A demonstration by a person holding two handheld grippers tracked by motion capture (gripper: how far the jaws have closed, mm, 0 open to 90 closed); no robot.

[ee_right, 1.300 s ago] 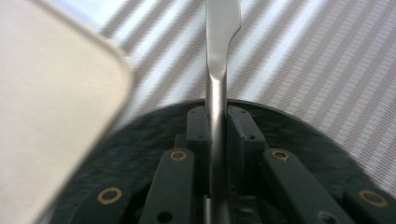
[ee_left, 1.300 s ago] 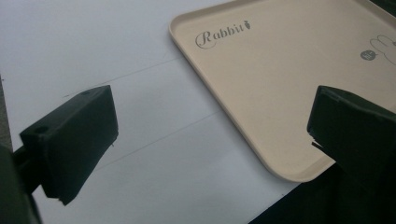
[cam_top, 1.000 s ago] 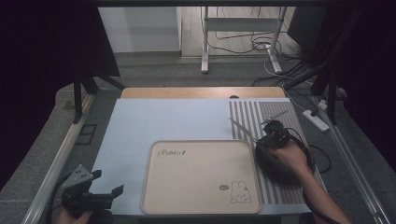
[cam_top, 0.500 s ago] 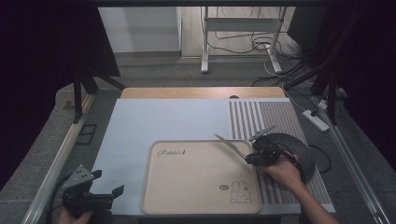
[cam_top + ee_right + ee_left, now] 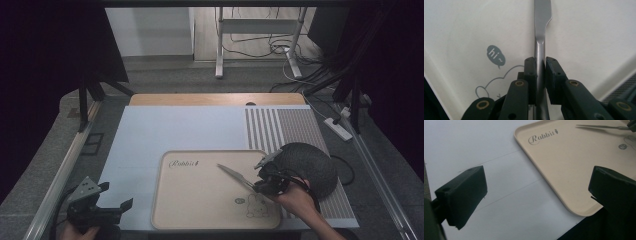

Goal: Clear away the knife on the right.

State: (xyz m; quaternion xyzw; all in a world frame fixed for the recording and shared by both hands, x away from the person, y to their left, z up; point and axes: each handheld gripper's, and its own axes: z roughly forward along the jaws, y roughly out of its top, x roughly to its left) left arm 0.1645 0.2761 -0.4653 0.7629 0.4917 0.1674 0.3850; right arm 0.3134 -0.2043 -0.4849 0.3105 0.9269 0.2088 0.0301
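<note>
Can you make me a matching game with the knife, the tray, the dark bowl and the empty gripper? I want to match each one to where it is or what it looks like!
1. knife
2. tray
3. dark bowl
4. left gripper

a. jaws wide apart, nothing between them
b. beige, with a rabbit drawing
c. clamped in the right gripper, over the tray
d. on the striped mat, right of the tray

Pairs: 1-c, 2-b, 3-d, 4-a

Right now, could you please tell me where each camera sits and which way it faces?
High view: fixed above the person's side, looking forward and down on the table; both hands, left claw and right claw show.
Left gripper view: rides the left claw, looking between open jaws at the beige tray.
Right gripper view: rides the right claw, looking along the clamped knife.
Shared: all three show tray and knife.
</note>
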